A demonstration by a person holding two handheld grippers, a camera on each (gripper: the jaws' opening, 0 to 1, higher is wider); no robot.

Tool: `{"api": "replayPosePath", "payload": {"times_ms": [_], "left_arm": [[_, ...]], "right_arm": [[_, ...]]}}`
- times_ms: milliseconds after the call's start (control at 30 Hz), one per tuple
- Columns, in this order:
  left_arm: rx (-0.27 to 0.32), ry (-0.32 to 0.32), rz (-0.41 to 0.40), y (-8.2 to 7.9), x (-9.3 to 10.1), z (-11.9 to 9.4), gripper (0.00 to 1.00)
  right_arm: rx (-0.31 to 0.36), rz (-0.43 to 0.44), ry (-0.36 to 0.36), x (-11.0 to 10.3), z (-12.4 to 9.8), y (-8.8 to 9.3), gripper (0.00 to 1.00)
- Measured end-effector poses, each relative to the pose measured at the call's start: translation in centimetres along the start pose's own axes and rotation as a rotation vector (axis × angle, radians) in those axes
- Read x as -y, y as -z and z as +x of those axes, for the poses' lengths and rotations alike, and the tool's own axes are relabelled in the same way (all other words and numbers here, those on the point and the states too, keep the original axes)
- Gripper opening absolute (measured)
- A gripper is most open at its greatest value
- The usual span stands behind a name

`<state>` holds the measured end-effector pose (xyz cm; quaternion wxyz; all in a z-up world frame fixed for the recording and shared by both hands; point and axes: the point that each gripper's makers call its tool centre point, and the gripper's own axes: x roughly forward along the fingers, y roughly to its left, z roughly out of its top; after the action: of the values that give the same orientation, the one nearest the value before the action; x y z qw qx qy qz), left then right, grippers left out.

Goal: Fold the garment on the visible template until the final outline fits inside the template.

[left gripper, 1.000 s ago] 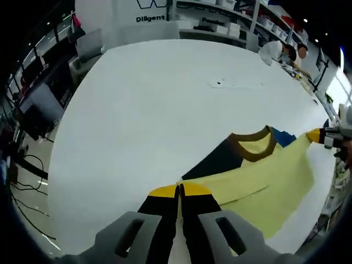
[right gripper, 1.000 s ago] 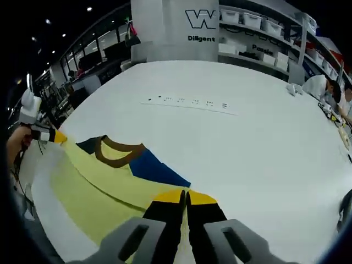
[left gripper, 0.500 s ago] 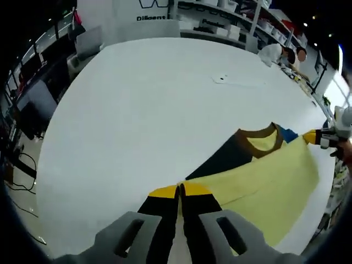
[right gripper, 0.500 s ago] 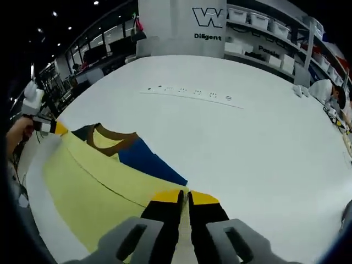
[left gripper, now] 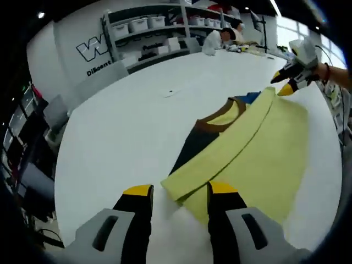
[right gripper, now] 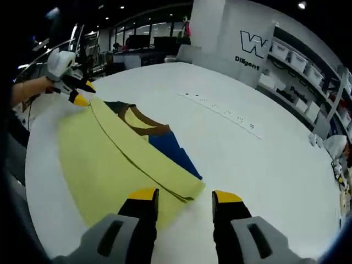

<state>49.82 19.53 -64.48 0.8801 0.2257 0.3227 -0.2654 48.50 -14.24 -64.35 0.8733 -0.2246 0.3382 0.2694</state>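
Observation:
A yellow T-shirt lies flat on the white table, with a brown collar, a dark navy sleeve and a blue sleeve. A yellow band is folded over across it. My left gripper is open, its jaws on either side of the fold's near corner. In the right gripper view the same shirt spreads to the left, and my right gripper stands open just short of the fold's corner. Each gripper shows in the other's view, open: right, left.
A row of small dark marks runs across the table beyond the shirt. Shelves with bins and a white pillar with lettering stand behind. A person sits at a far table. The table's rim passes close to the shirt.
Both grippers were shut on the shirt's folded edge; now both are open and the edge lies on the table. Both views have swung round.

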Motion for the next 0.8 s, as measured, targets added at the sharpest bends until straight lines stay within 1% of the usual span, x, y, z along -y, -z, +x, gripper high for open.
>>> {"api": "replayPosePath", "payload": {"times_ms": [33,67,100,133,167,200,300,333,433,467,500,600,633,667,733,800], "left_arm": [[-0.011,-0.001,0.046,0.4,0.1,0.1,0.4],[-0.023,0.003,0.056,0.7,0.3,0.2,0.4],[-0.031,0.001,0.067,0.8,0.3,0.3,0.39],[-0.029,-0.001,0.099,0.8,0.4,0.4,0.38],[-0.03,-0.003,0.115,0.9,0.4,0.4,0.37],[-0.028,-0.017,0.154,0.7,0.3,0.4,0.36],[-0.03,-0.022,0.189,0.7,0.3,0.6,0.32],[-0.033,-0.018,0.209,0.7,0.4,0.8,0.3],[-0.043,-0.031,0.232,0.6,0.4,0.8,0.24],[-0.045,-0.031,0.243,0.6,0.4,0.9,0.23],[-0.049,-0.033,0.257,0.6,0.3,0.9,0.22],[-0.048,-0.029,0.269,0.6,0.4,1.0,0.19],[-0.049,-0.026,0.273,0.6,0.5,1.0,0.18],[-0.049,-0.026,0.276,0.6,0.5,1.0,0.16],[-0.053,-0.027,0.28,0.6,0.4,1.0,0.09],[-0.051,-0.02,0.275,0.6,0.5,1.0,0.07]], "right_arm": [[-0.011,-0.065,0.013,0.0,0.0,0.1,0.37],[-0.013,-0.116,0.019,0.0,0.1,0.1,0.38],[-0.016,-0.148,0.027,0.0,0.1,0.1,0.39],[-0.02,-0.192,0.032,0.0,0.2,0.1,0.38],[-0.017,-0.199,0.03,0.0,0.4,0.1,0.37],[-0.013,-0.205,0.027,-0.1,0.5,0.1,0.36],[-0.016,-0.241,0.032,0.1,0.7,0.1,0.31],[-0.018,-0.282,0.031,0.1,0.7,0.1,0.3],[-0.019,-0.329,0.031,0.1,0.9,0.1,0.25],[-0.019,-0.334,0.027,0.2,1.0,0.1,0.23],[-0.023,-0.358,0.027,0.2,1.2,0.2,0.22],[-0.033,-0.405,0.025,0.3,1.5,0.5,0.15],[-0.04,-0.436,0.021,0.3,1.6,0.5,0.12],[-0.041,-0.442,0.019,0.2,1.6,0.5,0.09],[-0.041,-0.456,0.016,0.2,1.6,0.5,0.01],[-0.043,-0.468,0.009,0.2,1.8,0.5,0.0]]}}
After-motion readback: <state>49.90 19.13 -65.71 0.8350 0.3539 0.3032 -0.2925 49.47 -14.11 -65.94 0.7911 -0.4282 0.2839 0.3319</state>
